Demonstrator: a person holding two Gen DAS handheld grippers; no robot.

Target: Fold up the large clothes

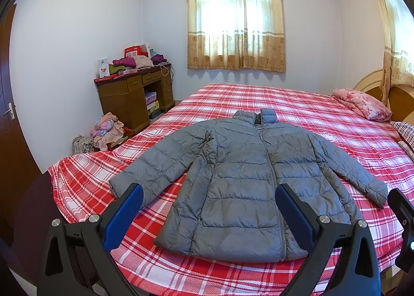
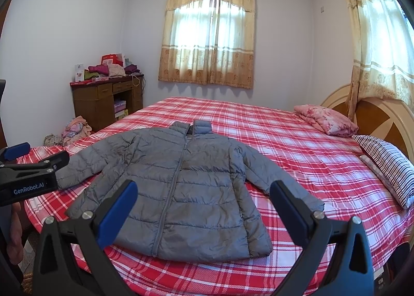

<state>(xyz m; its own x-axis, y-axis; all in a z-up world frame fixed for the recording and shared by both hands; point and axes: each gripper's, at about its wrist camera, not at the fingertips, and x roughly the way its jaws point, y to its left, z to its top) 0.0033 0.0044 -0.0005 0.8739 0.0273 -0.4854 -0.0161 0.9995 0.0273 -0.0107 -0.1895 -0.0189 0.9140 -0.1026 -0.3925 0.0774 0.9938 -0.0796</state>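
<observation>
Door (image 1: 7, 104): dark brown wood, metal lever handle, at far left edge.
Desk (image 1: 134, 94): brown wood with drawers, heaped with folded clothes and boxes; loose clothes pile (image 1: 106, 130) on floor beside it.
Left gripper (image 1: 209, 215): spread wide, blue pads apart, nothing held; hovering above near bed edge, aimed at jacket hem.
Jacket (image 1: 238, 171): grey quilted puffer, face up on bed near its front edge, zipped shut, collar standing toward window, both sleeves splayed outward and down.
Left sleeve (image 1: 155, 164): cuff close to left gripper's left pad, apart from it.
Handling (judged): light, soft, springy; puffy fill likely to bounce folds open; smooth shell probably slippery, so pinch deep.
Hold points (judged): cuffs or shoulder seams first, to bring sleeves across chest; then hem corners.
Right sleeve (image 2: 282, 179): cuff just beyond right gripper's right pad.
Right gripper (image 2: 204, 208): likewise wide open, empty, over hem.
Bed (image 2: 297, 146): red-and-white plaid sheet, flat, few wrinkles.
Curtains (image 2: 207, 37): cream and tan, patterned, drawn over bright window.
Quilt (image 2: 326, 120): pink floral, folded, near headboard.
Pillow (image 2: 388, 161): striped, at far right.
</observation>
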